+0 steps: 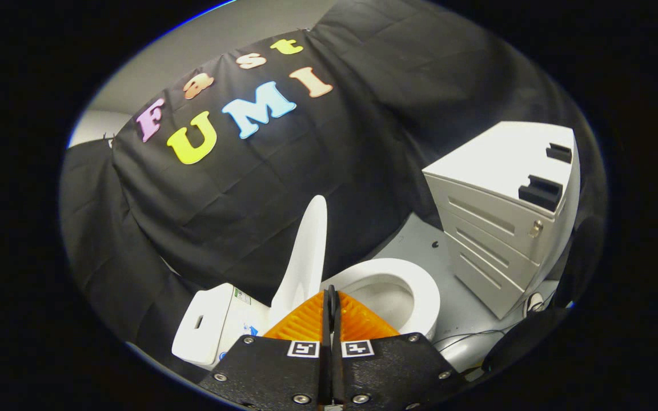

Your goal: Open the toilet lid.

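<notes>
White plastic toilet lid [306,257] looks fully upright already; gripper [332,302] is clenched empty, so just back away gently without bumping it.

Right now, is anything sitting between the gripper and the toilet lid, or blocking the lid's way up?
Nothing visible. The toilet lid already stands raised, just ahead of the gripper, whose fingers are closed together on nothing. The bowl is uncovered. The drawer cabinet stands off to the side, apart from the toilet.

drawer cabinet [494,228] on grey floor [420,240] | cable [477,337] beside cabinet | black cloth wall [363,114] behind
</notes>
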Tool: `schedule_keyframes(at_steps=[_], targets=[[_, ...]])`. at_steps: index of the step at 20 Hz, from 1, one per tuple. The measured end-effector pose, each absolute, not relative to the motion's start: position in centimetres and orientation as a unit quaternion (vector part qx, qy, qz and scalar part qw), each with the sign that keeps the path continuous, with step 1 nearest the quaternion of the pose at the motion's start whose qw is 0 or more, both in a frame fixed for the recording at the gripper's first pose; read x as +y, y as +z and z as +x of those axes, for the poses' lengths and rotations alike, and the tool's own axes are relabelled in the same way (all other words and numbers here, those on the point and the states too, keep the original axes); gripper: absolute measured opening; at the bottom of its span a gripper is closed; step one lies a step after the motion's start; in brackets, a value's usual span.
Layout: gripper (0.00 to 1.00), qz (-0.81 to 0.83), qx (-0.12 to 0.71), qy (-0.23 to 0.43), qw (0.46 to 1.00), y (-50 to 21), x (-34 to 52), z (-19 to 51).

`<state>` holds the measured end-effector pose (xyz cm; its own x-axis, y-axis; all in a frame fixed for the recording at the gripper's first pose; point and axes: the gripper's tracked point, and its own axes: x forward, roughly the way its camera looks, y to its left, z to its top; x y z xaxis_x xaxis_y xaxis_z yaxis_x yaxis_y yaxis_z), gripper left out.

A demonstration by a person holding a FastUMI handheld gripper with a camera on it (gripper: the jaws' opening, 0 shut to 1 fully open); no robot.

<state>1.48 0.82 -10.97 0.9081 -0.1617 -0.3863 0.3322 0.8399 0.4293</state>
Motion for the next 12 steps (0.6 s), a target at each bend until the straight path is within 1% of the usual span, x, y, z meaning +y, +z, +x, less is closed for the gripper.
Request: schedule_keyframes(at_steps=[7,12], targets=[[0.0,0.13,0.162,-0.122,0.971,-6.6,5.1,2.7],[0.0,0.076,0.148,-0.102,0.981,-3.5,9.5,3.3]])
